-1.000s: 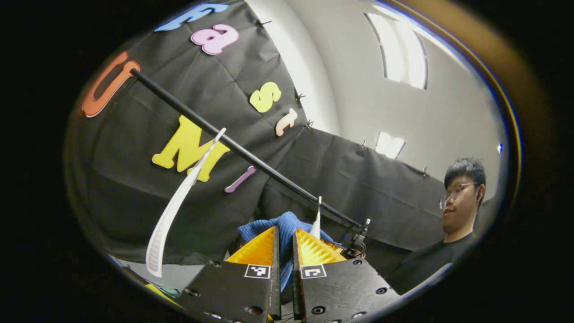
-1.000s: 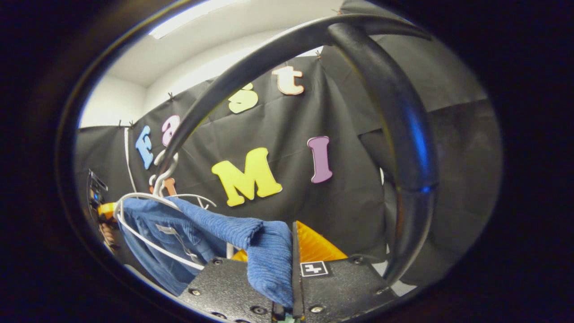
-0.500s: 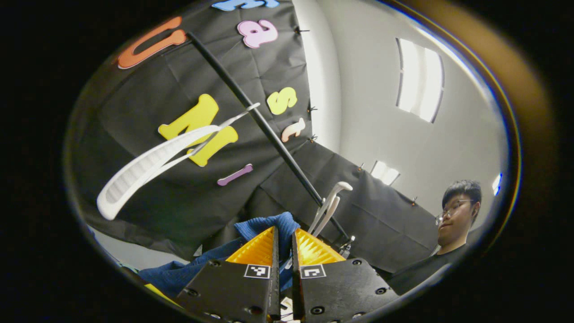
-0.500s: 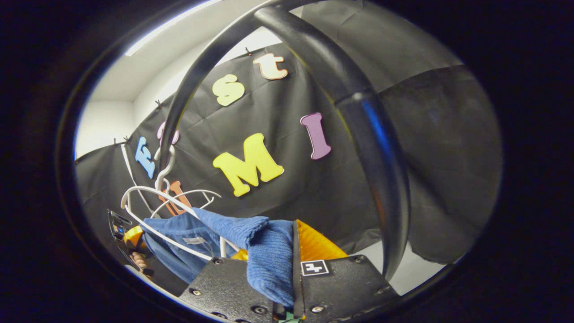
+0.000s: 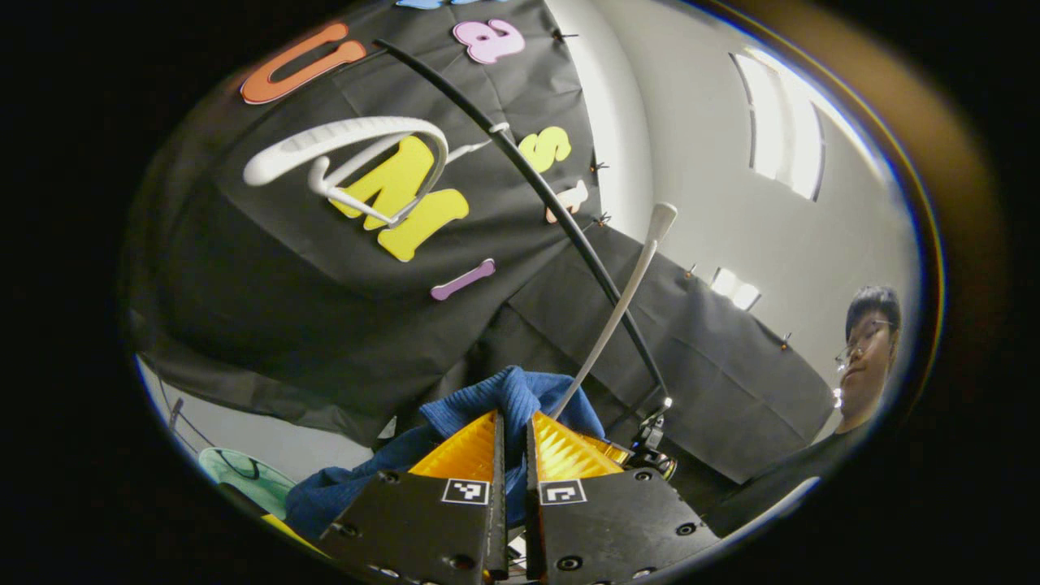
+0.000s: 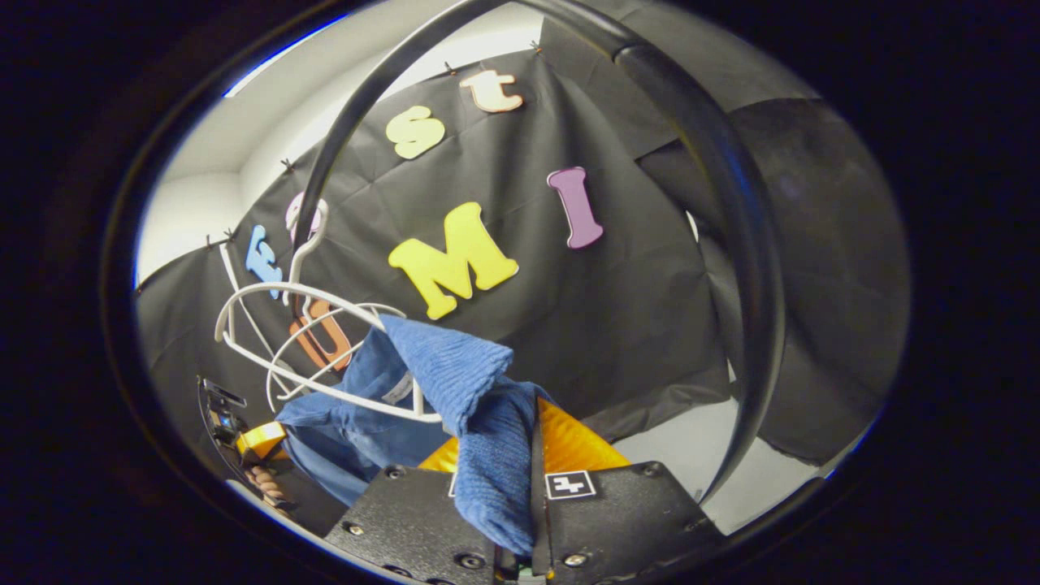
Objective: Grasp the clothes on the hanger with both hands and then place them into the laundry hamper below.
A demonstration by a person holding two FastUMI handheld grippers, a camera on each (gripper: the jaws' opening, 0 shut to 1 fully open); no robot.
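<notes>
- Left gripper [image 5: 512, 431] is clamped on a fold of the blue knit garment [image 5: 496, 398], which bunches at its fingertips.
- Right gripper [image 6: 532, 431] pinches the garment's other end [image 6: 479, 390]; cloth drapes over its near finger.
- Between the two, the garment sags partly under the white hanger [image 6: 301, 357].
- Beyond, the hanger hooks the black rail [image 6: 699, 162]; the hamper lies below, I judge.

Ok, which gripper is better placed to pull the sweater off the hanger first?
Left, probably. Beside the left gripper, the white hanger arm rises bare above the clamped blue sweater. At the right gripper the sweater drapes over the hanger's bar.
</notes>
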